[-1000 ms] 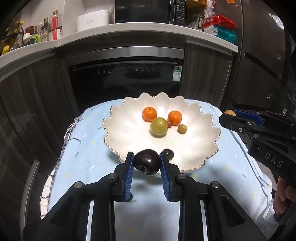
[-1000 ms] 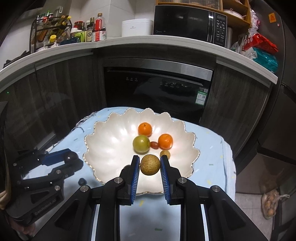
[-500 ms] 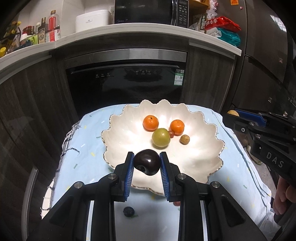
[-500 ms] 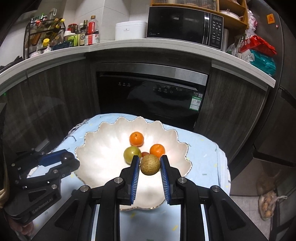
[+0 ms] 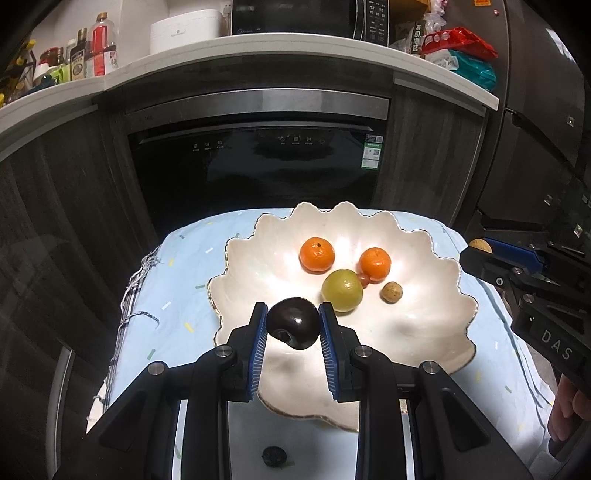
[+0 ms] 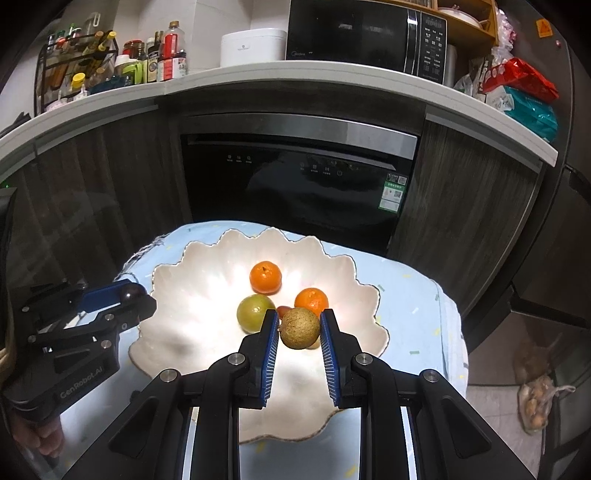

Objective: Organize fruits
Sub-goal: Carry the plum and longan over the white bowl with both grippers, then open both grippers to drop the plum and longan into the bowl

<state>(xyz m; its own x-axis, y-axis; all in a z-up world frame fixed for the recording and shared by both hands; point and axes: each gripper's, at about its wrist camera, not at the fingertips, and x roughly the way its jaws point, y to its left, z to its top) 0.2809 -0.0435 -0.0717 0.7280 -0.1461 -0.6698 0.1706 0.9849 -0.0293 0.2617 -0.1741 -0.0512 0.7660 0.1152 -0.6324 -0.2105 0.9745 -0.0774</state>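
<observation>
A white scalloped bowl (image 5: 413,343) (image 6: 192,295) sits on a light blue cloth. Inside lie two oranges (image 5: 316,255) (image 5: 375,263), a green fruit (image 5: 341,290), a small red fruit (image 5: 364,279) and a small brown fruit (image 5: 391,292). My left gripper (image 5: 293,326) is shut on a dark purple plum (image 5: 293,328), held above the bowl's near left rim. My right gripper (image 6: 299,328) is shut on a round brown fruit (image 6: 299,328) over the bowl's near side. Each gripper also shows in the other's view, the left gripper (image 6: 129,295) at the left and the right gripper (image 5: 480,246) at the right.
A small dark fruit (image 5: 274,456) lies on the cloth (image 5: 173,295) in front of the bowl. Behind the table stand a black oven (image 5: 258,173) and dark cabinets. The counter above holds bottles (image 6: 162,55) and a microwave (image 6: 365,33). A bag (image 6: 539,402) lies on the floor at right.
Both grippers drew back toward me with their fruits still held, so the bowl looks farther off. The small dark fruit on the cloth came into the left wrist view.
</observation>
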